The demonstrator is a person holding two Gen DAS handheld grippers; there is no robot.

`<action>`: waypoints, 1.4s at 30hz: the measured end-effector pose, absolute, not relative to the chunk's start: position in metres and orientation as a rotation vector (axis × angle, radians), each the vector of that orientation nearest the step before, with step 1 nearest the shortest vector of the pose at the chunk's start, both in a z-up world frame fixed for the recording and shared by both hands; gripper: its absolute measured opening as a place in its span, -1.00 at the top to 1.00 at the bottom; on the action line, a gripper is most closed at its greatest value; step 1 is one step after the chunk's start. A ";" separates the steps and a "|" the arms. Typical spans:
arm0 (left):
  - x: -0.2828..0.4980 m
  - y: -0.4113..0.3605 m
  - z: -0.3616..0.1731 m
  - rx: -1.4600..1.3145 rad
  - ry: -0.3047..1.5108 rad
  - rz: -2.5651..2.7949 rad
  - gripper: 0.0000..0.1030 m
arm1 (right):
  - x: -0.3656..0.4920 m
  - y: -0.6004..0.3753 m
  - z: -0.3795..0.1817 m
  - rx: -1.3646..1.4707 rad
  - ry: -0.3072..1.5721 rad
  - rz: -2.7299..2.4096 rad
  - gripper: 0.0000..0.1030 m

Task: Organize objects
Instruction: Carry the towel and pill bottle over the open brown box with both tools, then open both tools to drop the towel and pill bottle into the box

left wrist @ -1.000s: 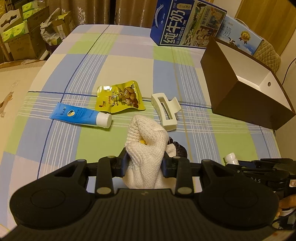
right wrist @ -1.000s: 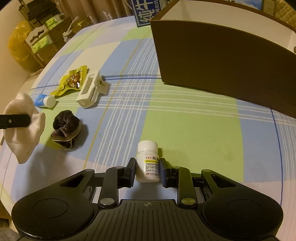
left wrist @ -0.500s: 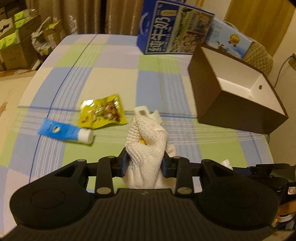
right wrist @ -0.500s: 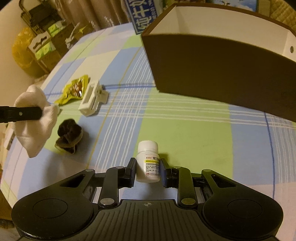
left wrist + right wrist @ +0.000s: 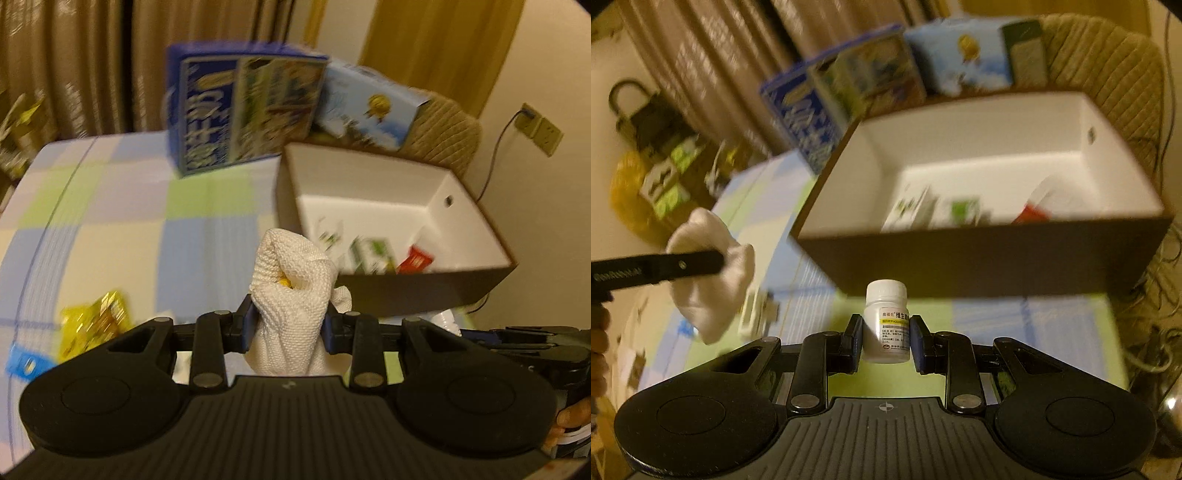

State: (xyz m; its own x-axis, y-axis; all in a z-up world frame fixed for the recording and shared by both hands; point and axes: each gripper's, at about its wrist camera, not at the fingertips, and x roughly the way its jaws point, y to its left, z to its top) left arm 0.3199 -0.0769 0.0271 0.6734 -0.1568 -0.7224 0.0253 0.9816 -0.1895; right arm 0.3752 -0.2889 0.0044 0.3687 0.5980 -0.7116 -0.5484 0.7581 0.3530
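My left gripper (image 5: pixel 290 326) is shut on a bundled white knitted cloth (image 5: pixel 291 291), held in the air short of the brown box (image 5: pixel 424 291). The same white cloth (image 5: pixel 709 280) shows at the left of the right wrist view. My right gripper (image 5: pixel 886 338) is shut on a white pill bottle (image 5: pixel 888 321), upright, just before the brown box's near wall (image 5: pixel 979 262). The box is white inside and holds several small packets (image 5: pixel 923 214). A yellow snack pouch (image 5: pixel 96 325) and a blue tube (image 5: pixel 24 363) lie on the checked cloth at the left.
Two blue milk cartons (image 5: pixel 240 110) stand behind the box. A white hair clip (image 5: pixel 753 317) lies on the table below the cloth. A woven chair back (image 5: pixel 443 129) and a wall socket (image 5: pixel 539 129) are at the right. Boxes and bags (image 5: pixel 657 177) sit on the floor to the left.
Both grippers have risen and moved toward the brown box, so its inside now shows. Each still holds its object. The table items have slid down and left in view.
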 end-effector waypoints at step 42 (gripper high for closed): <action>0.576 -0.198 -0.054 -0.162 1.004 -0.121 -0.05 | 0.598 -0.273 -0.037 0.098 1.087 0.604 0.54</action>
